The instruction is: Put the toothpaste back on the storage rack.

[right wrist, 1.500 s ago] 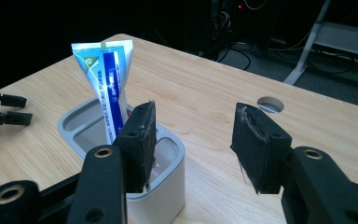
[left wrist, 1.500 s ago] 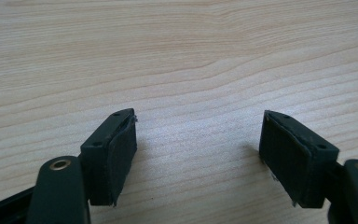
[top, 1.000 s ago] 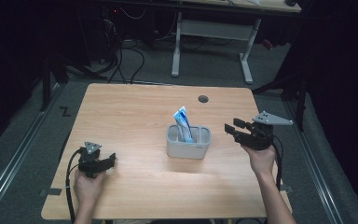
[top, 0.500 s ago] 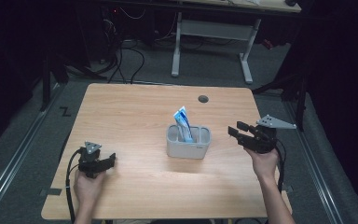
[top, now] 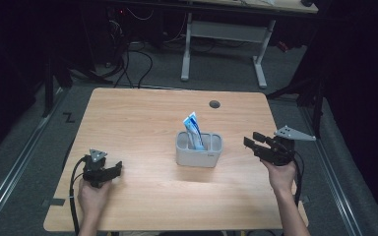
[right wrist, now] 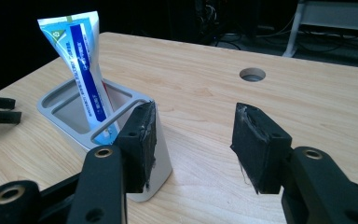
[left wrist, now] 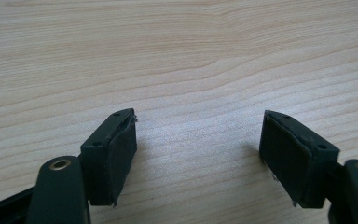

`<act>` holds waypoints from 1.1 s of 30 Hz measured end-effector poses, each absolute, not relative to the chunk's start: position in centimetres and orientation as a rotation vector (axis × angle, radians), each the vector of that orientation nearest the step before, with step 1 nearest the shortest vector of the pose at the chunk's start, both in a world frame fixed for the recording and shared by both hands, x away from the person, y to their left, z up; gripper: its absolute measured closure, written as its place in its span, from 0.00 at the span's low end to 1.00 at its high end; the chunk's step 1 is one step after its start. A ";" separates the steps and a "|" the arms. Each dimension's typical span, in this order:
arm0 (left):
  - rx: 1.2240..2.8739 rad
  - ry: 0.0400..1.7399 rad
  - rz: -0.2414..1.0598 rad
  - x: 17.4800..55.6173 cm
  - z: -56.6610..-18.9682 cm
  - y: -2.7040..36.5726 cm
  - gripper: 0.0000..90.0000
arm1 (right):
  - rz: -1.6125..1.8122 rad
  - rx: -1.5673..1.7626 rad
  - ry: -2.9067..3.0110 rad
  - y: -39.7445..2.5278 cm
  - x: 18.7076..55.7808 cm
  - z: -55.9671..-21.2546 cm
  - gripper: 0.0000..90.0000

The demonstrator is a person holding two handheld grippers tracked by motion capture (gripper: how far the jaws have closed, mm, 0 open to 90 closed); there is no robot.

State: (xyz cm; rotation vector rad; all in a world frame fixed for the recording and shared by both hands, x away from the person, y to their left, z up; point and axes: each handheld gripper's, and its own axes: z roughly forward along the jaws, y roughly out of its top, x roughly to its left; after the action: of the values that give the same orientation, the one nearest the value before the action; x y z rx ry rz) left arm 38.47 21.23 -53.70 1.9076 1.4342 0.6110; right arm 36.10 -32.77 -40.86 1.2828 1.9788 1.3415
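A: Right hand-held gripper is empty, jaws spread wide, hovering just off the bench with nothing between the pads.

B: And it's close to the action. From that gripper, the grey holder sits at about nine o'clock, near but not touching.

A: The toothpaste tube is standing in the holder, leaning back toward twelve o'clock, in the compartment at the holder's left-hand end as the high view shows it. In the right gripper view the tube rises well above the rim of the holder.

B: So I'd judge the tube is placed and let go; little looks left beyond drawing the hands clear.

A: Left hand-held gripper down at seven o'clock on the bench, well apart from the holder. Released too: its own view shows two pads parted over bare wood grain.

B: Any writing on that tube?

A: White and blue, a green mark near the top, lettering down the blue band, too small to read. No brand I can call.

B: Up at twelve o'clock, a round cable hole in the bench.
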 end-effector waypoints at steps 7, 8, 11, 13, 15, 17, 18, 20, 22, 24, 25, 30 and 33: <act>1.908 1.435 0.613 38.5 -53.7 21.2 0.31 | 1.345 1.300 1.974 -33.0 35.9 -41.4 0.55; 1.908 1.434 0.613 38.5 -53.7 21.2 0.31 | 1.345 1.305 1.975 -33.1 35.8 -41.4 0.55; 1.909 1.434 0.614 38.5 -53.7 21.2 0.31 | 1.349 1.304 1.980 -33.1 35.8 -41.7 0.57; 1.909 1.434 0.614 38.5 -53.7 21.2 0.31 | 1.347 1.302 1.990 -33.1 35.7 -41.8 0.58; 1.909 1.434 0.614 38.5 -53.7 21.2 0.31 | 1.352 1.300 1.995 -33.1 35.7 -41.9 0.59; 1.909 1.435 0.614 38.5 -53.7 21.2 0.31 | 1.355 1.306 2.000 -33.1 35.6 -42.1 0.59; 1.909 1.434 0.614 38.5 -53.7 21.2 0.31 | 1.354 1.303 2.002 -33.2 35.6 -42.2 0.59; 1.909 1.434 0.616 38.5 -53.7 21.2 0.31 | 1.350 1.309 2.005 -33.1 35.5 -42.4 0.59; 1.909 1.434 0.616 38.5 -53.7 21.2 0.31 | 1.353 1.316 2.005 -33.2 35.5 -42.7 0.59; 1.910 1.434 0.616 38.5 -53.7 21.2 0.31 | 1.352 1.324 2.007 -33.2 35.4 -42.9 0.59; 1.910 1.434 0.616 38.5 -53.7 21.2 0.31 | 1.351 1.330 2.009 -33.2 35.4 -43.1 0.59; 1.912 1.433 0.617 38.5 -53.7 21.2 0.31 | 1.350 1.348 2.028 -33.3 35.3 -43.8 0.60; 1.911 1.434 0.618 38.5 -53.7 21.1 0.31 | 1.340 1.357 2.038 -33.3 35.3 -44.2 0.61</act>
State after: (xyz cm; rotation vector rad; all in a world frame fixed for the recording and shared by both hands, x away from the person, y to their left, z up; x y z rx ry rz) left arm 38.47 21.14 -53.72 1.9114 1.4336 0.6180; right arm 35.26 -33.28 -44.23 1.3567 2.0383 1.3398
